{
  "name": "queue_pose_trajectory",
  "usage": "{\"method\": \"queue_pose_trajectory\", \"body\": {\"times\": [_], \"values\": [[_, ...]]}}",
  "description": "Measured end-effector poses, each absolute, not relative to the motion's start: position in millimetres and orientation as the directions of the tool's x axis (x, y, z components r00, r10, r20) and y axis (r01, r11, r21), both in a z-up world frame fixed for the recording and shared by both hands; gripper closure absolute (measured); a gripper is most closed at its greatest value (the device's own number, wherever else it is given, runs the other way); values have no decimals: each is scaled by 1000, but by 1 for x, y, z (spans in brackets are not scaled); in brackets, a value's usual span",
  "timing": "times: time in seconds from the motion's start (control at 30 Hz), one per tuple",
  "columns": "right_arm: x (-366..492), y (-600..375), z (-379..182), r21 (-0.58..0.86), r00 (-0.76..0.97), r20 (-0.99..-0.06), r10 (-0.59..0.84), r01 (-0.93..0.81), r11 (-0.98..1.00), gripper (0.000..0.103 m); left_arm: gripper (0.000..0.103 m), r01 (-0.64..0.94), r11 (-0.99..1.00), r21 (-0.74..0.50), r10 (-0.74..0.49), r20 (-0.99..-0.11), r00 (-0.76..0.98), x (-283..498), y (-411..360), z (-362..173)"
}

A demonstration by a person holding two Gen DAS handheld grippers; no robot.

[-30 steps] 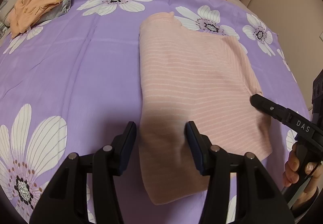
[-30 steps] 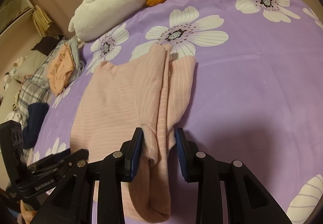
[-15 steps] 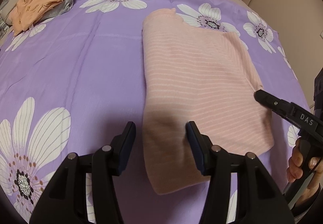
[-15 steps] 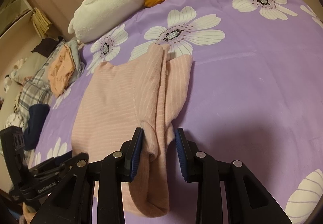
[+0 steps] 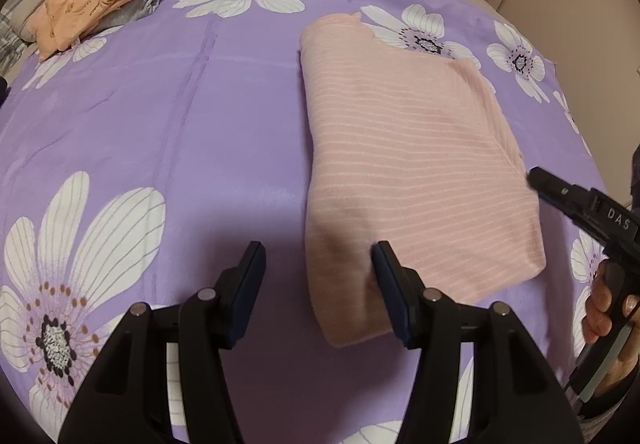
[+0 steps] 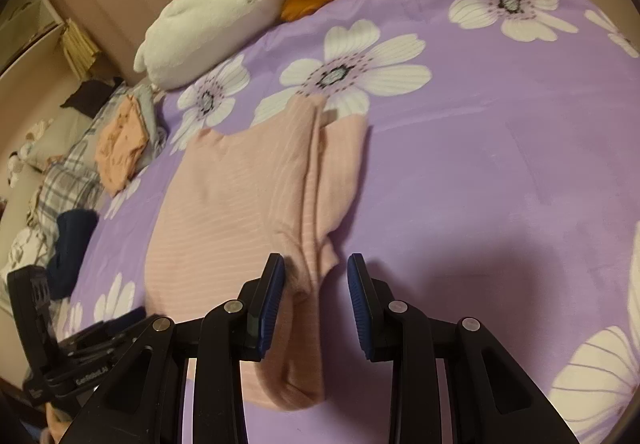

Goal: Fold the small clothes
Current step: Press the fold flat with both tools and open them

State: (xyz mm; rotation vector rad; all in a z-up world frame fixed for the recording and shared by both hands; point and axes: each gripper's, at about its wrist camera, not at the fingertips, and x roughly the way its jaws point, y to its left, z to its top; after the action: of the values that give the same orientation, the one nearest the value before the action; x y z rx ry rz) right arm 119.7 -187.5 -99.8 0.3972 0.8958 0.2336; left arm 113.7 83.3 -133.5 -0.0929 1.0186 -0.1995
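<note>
Pink striped garment (image 5: pixel 408 164) folded flat on purple flowered bedsheet (image 5: pixel 160 124), near edge between spread jaws of left hand-held gripper (image 5: pixel 318 276) and right hand-held gripper (image 6: pixel 316 296), neither clamping it.

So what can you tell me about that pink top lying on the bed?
The pink top looks like soft knit with thin pale stripes. It lies flat on the purple flowered sheet, already folded lengthwise, one layer over another. Both open grippers, left and right, straddle its near edge without clamping it.
</note>
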Motion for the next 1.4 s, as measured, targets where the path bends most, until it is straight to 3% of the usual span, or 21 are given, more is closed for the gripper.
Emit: {"method": "queue_pose_trajectory", "body": {"times": [0.23,0.4,0.47,0.53,0.8,1.0,1.23,1.4], "values": [[114,-211,-81,364,661,-700,271,4,931,72,49,151,981,-124,-187,-811,554,107,71,-117],[123,-199,-70,363,673,-669,314,-72,929,72,50,196,972,-127,-218,-789,574,110,55,-108],[131,-185,-66,356,666,-661,345,-127,926,72,54,215,969,-123,-229,-781,582,110,48,-107],[140,-175,-67,354,657,-661,363,-154,922,72,64,234,965,-116,-234,-780,580,111,42,-109],[176,-167,-104,388,558,-749,357,-68,919,72,64,250,963,-103,-227,-814,536,120,33,-130],[166,-179,-109,437,556,-741,378,-29,899,72,63,247,963,-103,-224,-817,531,118,32,-130],[129,-164,-80,358,600,-691,404,-202,912,72,62,241,965,-108,-224,-820,527,111,33,-131],[106,-154,-86,309,568,-718,402,-257,916,72,62,240,966,-101,-217,-822,527,106,33,-132]]}}
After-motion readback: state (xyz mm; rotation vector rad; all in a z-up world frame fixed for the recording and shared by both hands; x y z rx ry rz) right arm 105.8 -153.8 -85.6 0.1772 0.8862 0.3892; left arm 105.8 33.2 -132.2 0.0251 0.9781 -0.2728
